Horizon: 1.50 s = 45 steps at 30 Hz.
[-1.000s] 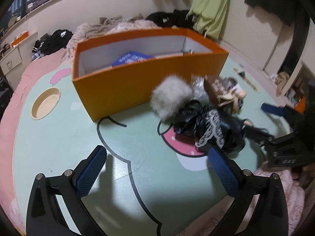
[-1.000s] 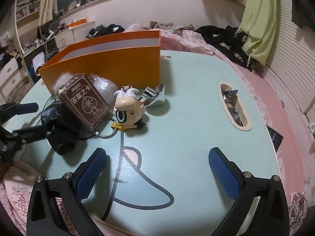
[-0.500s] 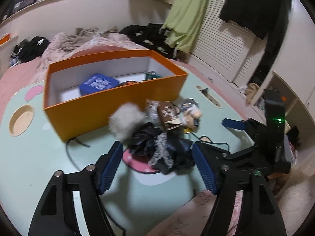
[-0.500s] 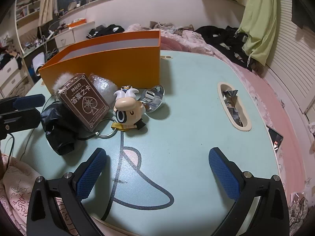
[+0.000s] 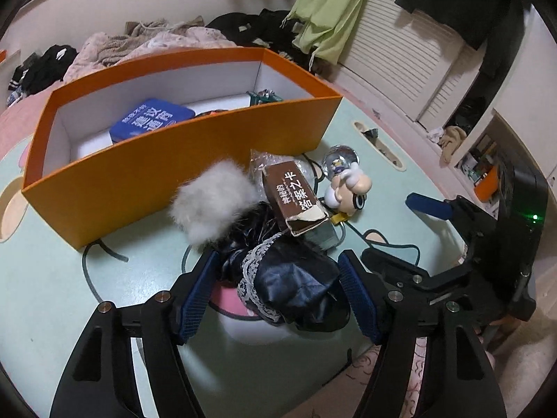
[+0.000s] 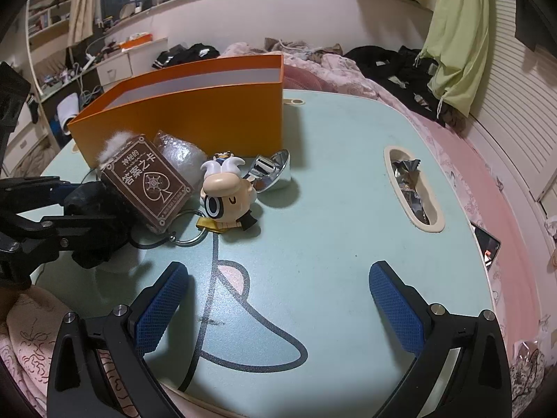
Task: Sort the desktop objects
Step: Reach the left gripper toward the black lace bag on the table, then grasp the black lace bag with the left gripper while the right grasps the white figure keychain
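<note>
In the left wrist view, the orange box (image 5: 195, 160) stands at ten o'clock, a blue tin (image 5: 151, 123) inside it. At centre a white fluffy ball (image 5: 214, 205) touches the black lace-trimmed cloth (image 5: 292, 285). The left gripper (image 5: 278, 296) straddles that cloth, its jaws part open, the pads at the cloth's sides; whether they grip it I cannot tell. A brown card box (image 5: 296, 200) leans on the cloth, with a small figurine (image 5: 348, 188) at two o'clock. The right gripper (image 6: 278, 303) hangs wide open over the bare green table (image 6: 341, 209), holding nothing.
</note>
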### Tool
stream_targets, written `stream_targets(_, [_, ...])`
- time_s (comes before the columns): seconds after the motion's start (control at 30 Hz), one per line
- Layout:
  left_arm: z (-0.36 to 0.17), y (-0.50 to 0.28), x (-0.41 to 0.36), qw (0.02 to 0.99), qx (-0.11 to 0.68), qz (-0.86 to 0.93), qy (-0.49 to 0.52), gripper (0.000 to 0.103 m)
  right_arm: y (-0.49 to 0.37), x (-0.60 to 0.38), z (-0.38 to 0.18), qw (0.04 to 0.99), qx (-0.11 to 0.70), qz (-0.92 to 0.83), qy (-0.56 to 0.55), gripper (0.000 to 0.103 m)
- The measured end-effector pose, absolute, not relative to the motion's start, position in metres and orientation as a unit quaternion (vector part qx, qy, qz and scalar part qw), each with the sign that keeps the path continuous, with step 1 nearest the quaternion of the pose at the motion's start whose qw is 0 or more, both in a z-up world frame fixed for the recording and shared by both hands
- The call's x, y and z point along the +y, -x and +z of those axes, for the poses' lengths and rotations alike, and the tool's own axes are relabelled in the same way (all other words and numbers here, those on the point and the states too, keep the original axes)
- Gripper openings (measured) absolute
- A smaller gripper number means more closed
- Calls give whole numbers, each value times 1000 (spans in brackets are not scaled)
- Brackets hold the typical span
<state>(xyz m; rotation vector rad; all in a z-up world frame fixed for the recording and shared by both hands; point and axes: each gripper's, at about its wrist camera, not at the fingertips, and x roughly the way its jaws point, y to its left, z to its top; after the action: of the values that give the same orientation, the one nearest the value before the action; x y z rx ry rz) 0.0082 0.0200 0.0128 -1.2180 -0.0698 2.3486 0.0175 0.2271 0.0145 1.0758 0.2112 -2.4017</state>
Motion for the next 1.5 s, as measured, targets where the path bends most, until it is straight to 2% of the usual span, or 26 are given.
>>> stream_targets(0.03, [13,-10,21,246,-27,861,444,64,-18,227,14,248,78,-881,-395,103])
stream_targets(0.07, [13,-11,20,246,-28,862,441,52,-18,227,14,248,78,-881,-395,103])
stream_targets(0.17, [15,-16,14,246,-33,865,437,44,-18,227,14,248,78,-881,-395,103])
stream_targets(0.27, [21,-27,7,243,-29,870,429,43,-18,227,14,248,78,-881,-395,103])
stream_targets(0.4, [26,-45,-4,234,-19,877,419,43,-17,229,16,248,74,-882,-394,103])
stream_targets(0.53, [25,-51,-15,238,-41,872,425,44,-15,237,20,251,54,-884,-392,103])
stream_targets(0.77, [21,-49,-19,226,-62,874,426,63,-9,249,29,267,4,-883,-386,103])
stream_targets(0.93, [16,-44,-9,221,-47,873,433,68,-4,241,44,285,-14,-884,-371,103])
stream_targets(1.03, [12,-39,-3,220,-39,871,438,68,5,230,53,309,-30,-877,-366,97])
stream_targets(1.1, [8,-36,0,218,-33,868,445,66,10,222,54,316,-34,-873,-370,89])
stream_targets(1.17, [7,-37,0,222,-38,867,444,51,14,217,53,322,-41,-868,-376,80])
stream_targets(1.27, [7,-40,-3,222,-47,869,440,44,22,211,52,329,-50,-861,-383,64])
stream_targets(1.33, [7,-41,-4,222,-49,869,440,43,23,208,50,331,-47,-860,-386,60])
stream_targets(1.5, [7,-42,-2,223,-47,868,441,43,32,196,35,334,-30,-839,-429,38])
